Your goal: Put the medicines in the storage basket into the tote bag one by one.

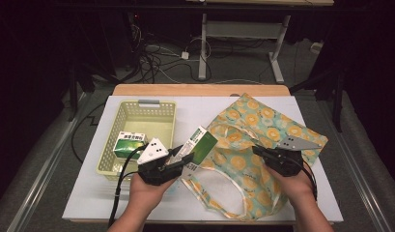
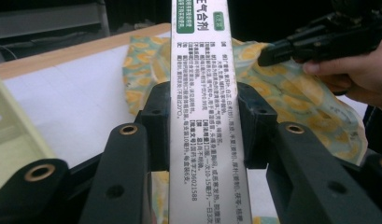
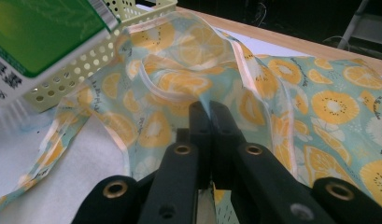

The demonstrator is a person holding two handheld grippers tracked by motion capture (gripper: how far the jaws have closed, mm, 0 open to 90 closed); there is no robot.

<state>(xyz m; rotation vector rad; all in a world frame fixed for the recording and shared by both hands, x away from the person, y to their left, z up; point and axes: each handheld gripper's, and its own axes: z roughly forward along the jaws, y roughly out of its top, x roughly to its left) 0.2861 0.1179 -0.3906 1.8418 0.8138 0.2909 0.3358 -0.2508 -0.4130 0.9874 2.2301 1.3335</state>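
Note:
A long green-and-white medicine box [image 1: 201, 144] is held tilted above the table, just left of the bag's mouth. My left gripper [image 1: 185, 158] is shut on its lower end. In the left gripper view both jaws press the narrow sides of the box [image 2: 202, 116]. An orange-slice patterned cloth bag [image 1: 255, 128] lies on the right half of the table. My right gripper [image 1: 257, 151] is shut on the bag's upper edge. In the right gripper view the jaws [image 3: 208, 112] pinch the fabric [image 3: 319, 93] and lift it, and the box [image 3: 34, 32] shows at the top left.
A pale yellow perforated basket [image 1: 113, 145] stands at the left and holds another green-and-white box [image 1: 130, 144]. The white table top [image 1: 89, 203] has bare room in front of the basket. The bag's handles [image 1: 224, 212] trail toward the near edge.

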